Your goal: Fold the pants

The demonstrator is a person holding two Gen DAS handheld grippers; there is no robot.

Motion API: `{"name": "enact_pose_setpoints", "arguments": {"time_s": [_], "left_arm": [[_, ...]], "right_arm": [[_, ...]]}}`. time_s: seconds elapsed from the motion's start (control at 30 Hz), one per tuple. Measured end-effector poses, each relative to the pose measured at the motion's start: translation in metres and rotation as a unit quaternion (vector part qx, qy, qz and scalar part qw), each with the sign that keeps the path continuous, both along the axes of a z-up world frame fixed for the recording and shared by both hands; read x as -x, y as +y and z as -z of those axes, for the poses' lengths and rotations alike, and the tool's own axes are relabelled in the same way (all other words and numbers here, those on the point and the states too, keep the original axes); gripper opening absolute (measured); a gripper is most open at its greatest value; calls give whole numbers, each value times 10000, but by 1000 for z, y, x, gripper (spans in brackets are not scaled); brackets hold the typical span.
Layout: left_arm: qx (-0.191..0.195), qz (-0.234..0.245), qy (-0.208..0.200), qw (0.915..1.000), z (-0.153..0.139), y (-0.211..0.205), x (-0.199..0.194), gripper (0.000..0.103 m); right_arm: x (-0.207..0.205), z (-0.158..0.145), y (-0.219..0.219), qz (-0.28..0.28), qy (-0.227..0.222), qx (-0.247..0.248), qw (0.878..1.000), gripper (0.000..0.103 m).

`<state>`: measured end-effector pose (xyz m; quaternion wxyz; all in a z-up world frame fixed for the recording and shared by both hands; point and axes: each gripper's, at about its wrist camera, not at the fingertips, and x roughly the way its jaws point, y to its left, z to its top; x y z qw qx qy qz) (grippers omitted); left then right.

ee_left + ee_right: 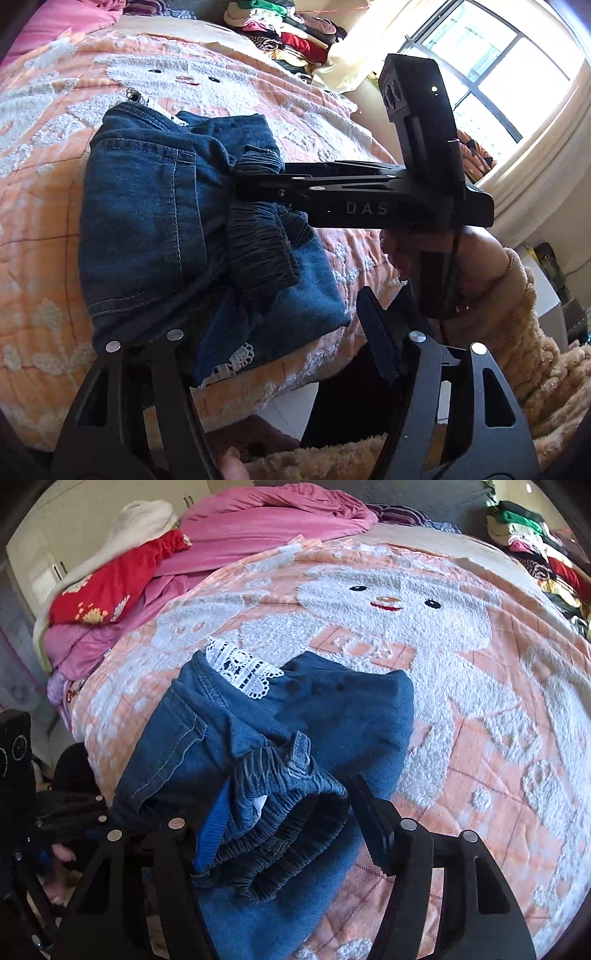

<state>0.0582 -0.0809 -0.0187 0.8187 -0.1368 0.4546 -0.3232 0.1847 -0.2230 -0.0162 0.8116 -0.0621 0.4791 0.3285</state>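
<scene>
Dark blue jeans [147,221] [351,709] with white lace trim [240,668] lie folded in a bundle on the bed. Their gathered elastic waistband [288,834] is on top at the near side. My right gripper [273,805] stands open over that waistband, which lies between its jaws without being pinched. From the left wrist view the right gripper [243,184] comes in from the right, its tips resting at the waistband [258,243]. My left gripper [277,317] is open at the bundle's near edge, its left finger against the denim and its right pad clear of it.
An orange quilt [480,738] with a white bear pattern covers the bed, whose edge runs near the left gripper. A pink duvet [258,528] and a red garment [110,590] lie at the far end. Stacked clothes [288,33] sit beside a window [498,62]. A fluffy sleeve [524,332] holds the right gripper.
</scene>
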Motion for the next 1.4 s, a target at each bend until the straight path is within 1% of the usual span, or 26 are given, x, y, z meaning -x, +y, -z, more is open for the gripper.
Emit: {"name": "enact_pose_setpoints", "arguments": {"time_s": [0.13,0.17,0.27,0.37,0.5,0.57,0.67,0.8,1.13,1.2,1.23,1.4], "left_arm": [[-49,-23,14,10000,-3,2,3,60],[-105,-47,20,9999,-5,2,5,60],[-103,-103,-33,9999,-12,7,10,60],[-209,-224,-208,9993,-23,13,17,63],[-481,-473,-352,9971,-34,25,16,64],[-625,-678,-447,9947,-38,33,13,64],[-732,-927,-451,9920,-41,43,9,66],[-1033,-1128,-595,9864,-45,48,6,67],[-1073,-1340,-581,9834,-49,61,-3,70],[-1082,-1359,-561,9832,-48,62,-5,70],[-1094,-1373,-556,9829,-48,62,-6,70],[-1173,-1425,-466,9817,-39,60,-18,70]], "right_arm": [[6,-9,4,18,-194,28,9998,64],[9,-15,2,20,-255,-77,9996,65],[16,-34,-4,89,-426,-258,9987,66],[29,-47,-12,122,-528,-446,9975,66],[46,-60,-23,181,-532,-787,9953,66],[55,-64,-26,222,-571,-863,9944,66],[67,-68,-30,285,-633,-915,9934,66],[81,-69,-28,276,-670,-932,9930,66],[99,-68,-4,30,-831,-805,9933,66],[99,-64,3,-61,-795,-742,9940,61],[99,-62,6,-108,-770,-702,9945,57],[95,-43,20,-186,-591,-483,9969,50]]}}
